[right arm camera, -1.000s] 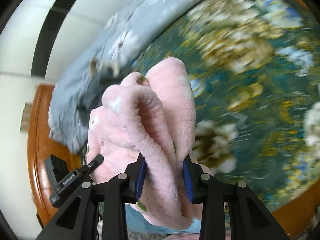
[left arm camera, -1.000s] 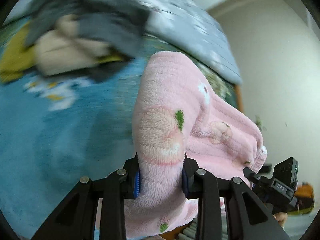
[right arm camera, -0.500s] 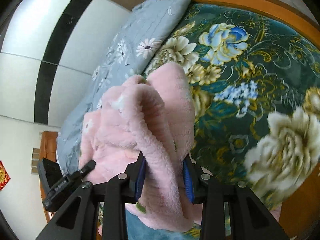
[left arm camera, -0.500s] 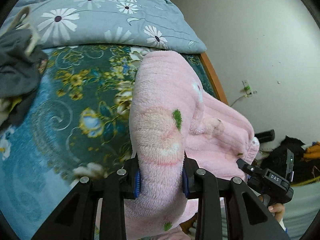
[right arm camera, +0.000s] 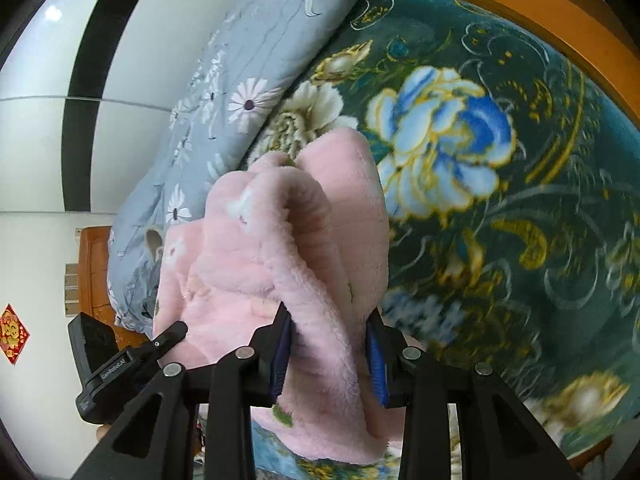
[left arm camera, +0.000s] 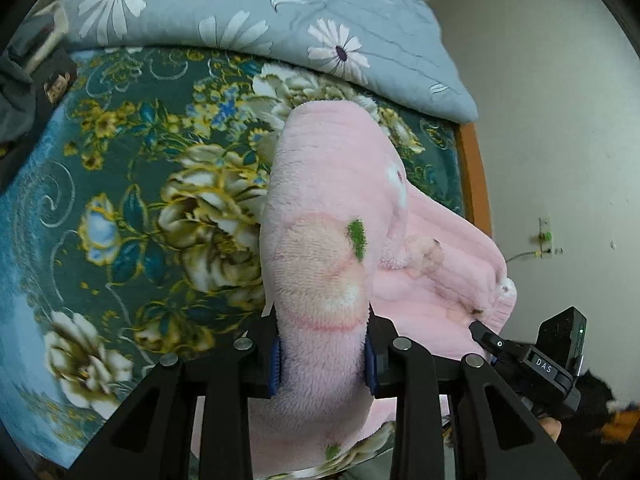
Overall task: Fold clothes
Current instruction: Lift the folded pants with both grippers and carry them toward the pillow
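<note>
A fluffy pink garment [left arm camera: 328, 216] with peach and green prints is held up above the bed between both grippers. My left gripper [left arm camera: 322, 354] is shut on one bunched fold of it. My right gripper [right arm camera: 330, 350] is shut on another fold of the same pink garment [right arm camera: 280, 248]. The right gripper's body [left arm camera: 536, 364] shows at the lower right of the left wrist view, and the left gripper's body [right arm camera: 120, 364] at the lower left of the right wrist view. The garment's lower part hangs hidden behind the fingers.
The bed is covered by a dark green floral blanket [left arm camera: 132, 200]. A grey-blue daisy-print quilt [left arm camera: 240, 12] lies bunched along its far side. Dark clothes [left arm camera: 24, 80] lie at the left edge. A wooden bed frame [right arm camera: 500, 0] borders the blanket, with a white wall [left arm camera: 560, 120] beyond.
Both grippers swung with the pink garment away from the clothes pile toward the quilt end of the bed. Both grips on the garment stay unchanged.
</note>
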Demonstrator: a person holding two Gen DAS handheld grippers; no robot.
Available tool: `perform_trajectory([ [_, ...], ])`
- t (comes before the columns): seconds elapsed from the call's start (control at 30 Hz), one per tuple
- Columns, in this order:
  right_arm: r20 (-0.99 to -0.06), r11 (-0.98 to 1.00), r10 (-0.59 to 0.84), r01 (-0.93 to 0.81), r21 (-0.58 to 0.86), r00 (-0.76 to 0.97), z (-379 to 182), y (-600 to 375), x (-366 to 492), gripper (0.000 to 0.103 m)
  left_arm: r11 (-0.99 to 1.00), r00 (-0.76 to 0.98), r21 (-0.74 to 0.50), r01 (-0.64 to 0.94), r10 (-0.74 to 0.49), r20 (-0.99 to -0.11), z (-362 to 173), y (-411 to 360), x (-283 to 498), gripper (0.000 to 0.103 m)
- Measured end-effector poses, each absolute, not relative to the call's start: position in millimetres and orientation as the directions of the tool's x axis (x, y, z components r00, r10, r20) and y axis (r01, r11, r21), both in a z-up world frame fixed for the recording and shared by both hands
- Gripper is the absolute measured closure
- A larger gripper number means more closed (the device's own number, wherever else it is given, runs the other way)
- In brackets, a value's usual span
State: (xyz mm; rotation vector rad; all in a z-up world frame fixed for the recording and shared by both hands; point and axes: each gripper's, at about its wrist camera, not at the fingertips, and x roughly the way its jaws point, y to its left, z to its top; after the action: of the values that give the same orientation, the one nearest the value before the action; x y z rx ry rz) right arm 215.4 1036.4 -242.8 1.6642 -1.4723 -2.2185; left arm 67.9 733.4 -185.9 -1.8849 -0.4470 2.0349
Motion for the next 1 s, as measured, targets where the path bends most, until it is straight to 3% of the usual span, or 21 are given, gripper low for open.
perform_trajectory([
  [0.73,-0.818,-0.612,-0.431,-0.543,0.575,-0.381,-330,1118,48,0.067,-0.905,-0.010,-0.423,-0.045,0.423,-0.906,-299,804,-98,0.070],
  [0.9,-0.848,-0.626,-0.420,-0.574,0.528,-0.323,-361,1116,43,0.063,-0.916,0.034,-0.398,-0.046,0.397,-0.917,-333,801,-107,0.063],
  [1.0,-0.852,-0.640,-0.406,-0.561,0.524,-0.332,-352,1115,45,0.062,-0.910,0.016,-0.411,-0.054,0.411,-0.912,-327,796,-104,0.058],
])
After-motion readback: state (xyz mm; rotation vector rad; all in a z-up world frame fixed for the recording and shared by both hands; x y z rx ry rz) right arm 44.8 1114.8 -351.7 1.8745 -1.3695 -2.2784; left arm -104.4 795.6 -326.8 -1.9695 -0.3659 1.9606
